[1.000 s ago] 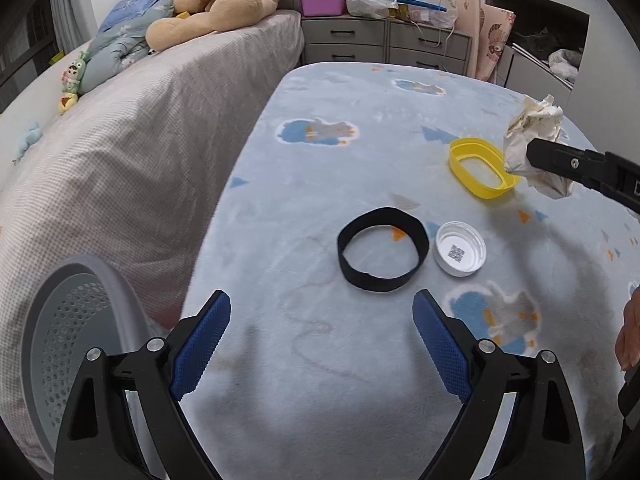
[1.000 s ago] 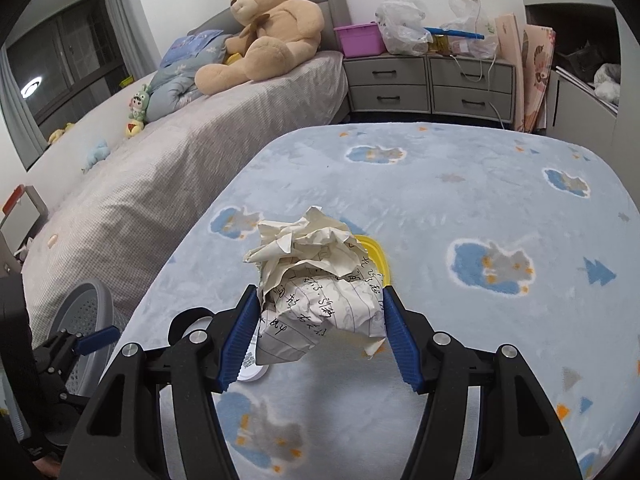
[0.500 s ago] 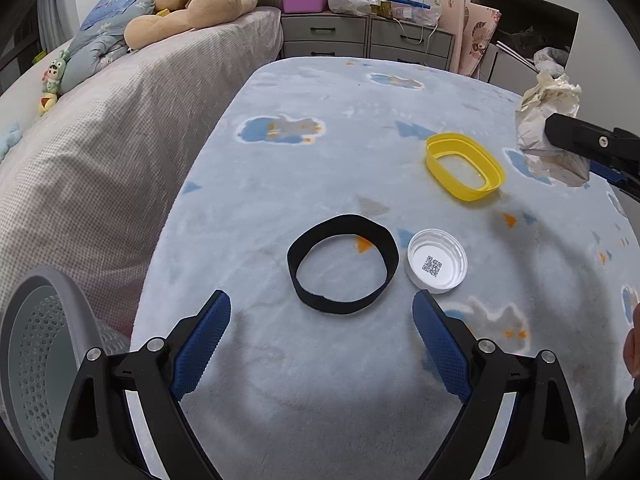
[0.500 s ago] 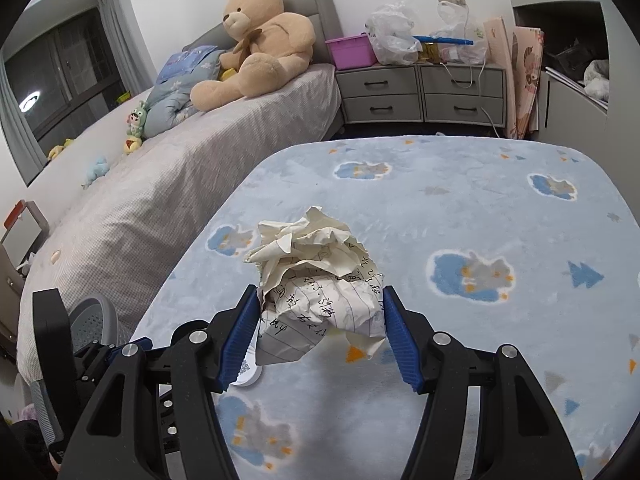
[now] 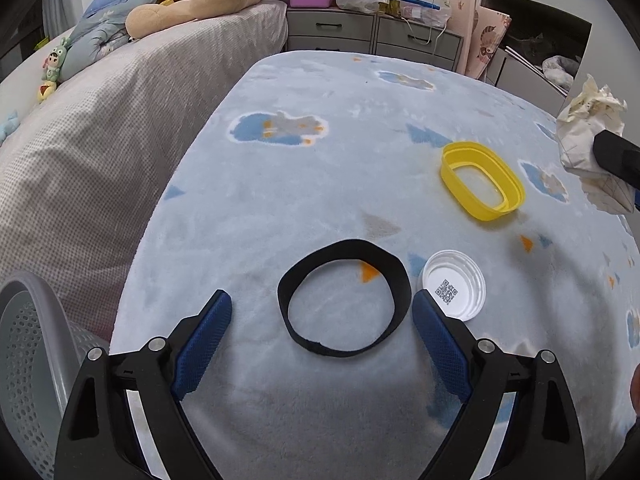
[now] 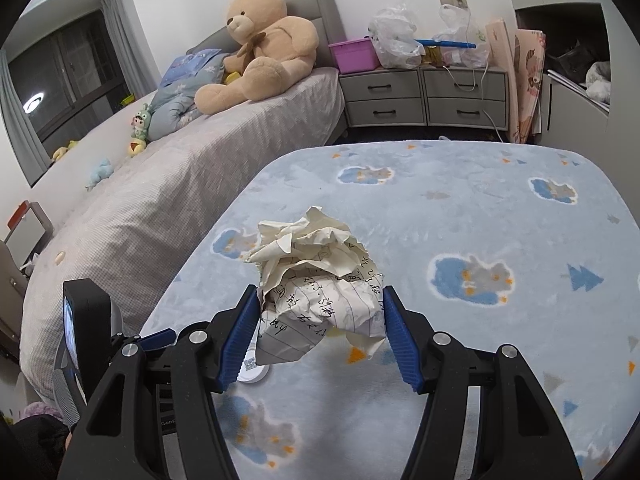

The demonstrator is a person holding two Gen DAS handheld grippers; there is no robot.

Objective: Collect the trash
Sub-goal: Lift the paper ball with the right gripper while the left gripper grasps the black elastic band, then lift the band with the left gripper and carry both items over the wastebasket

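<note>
My right gripper (image 6: 318, 334) is shut on a crumpled ball of written paper (image 6: 320, 284) and holds it above the blue blanket; the ball also shows at the right edge of the left wrist view (image 5: 588, 148). My left gripper (image 5: 322, 320) is open, low over the blanket, its fingers either side of a black band loop (image 5: 344, 308). A white lid with a QR code (image 5: 454, 290) lies just right of the loop, partly hidden in the right wrist view (image 6: 252, 368). A yellow oval ring (image 5: 482, 180) lies farther back right.
A grey perforated bin (image 5: 28, 368) stands at the lower left beside the bed. The blue patterned blanket (image 5: 320, 160) covers the surface. A grey bed (image 6: 160, 184) with a teddy bear (image 6: 260, 48) is on the left; grey drawers (image 6: 424, 96) stand behind.
My left gripper has moved forward and right, so the black loop now lies between its fingers. My right gripper has risen and drawn back with the paper ball.
</note>
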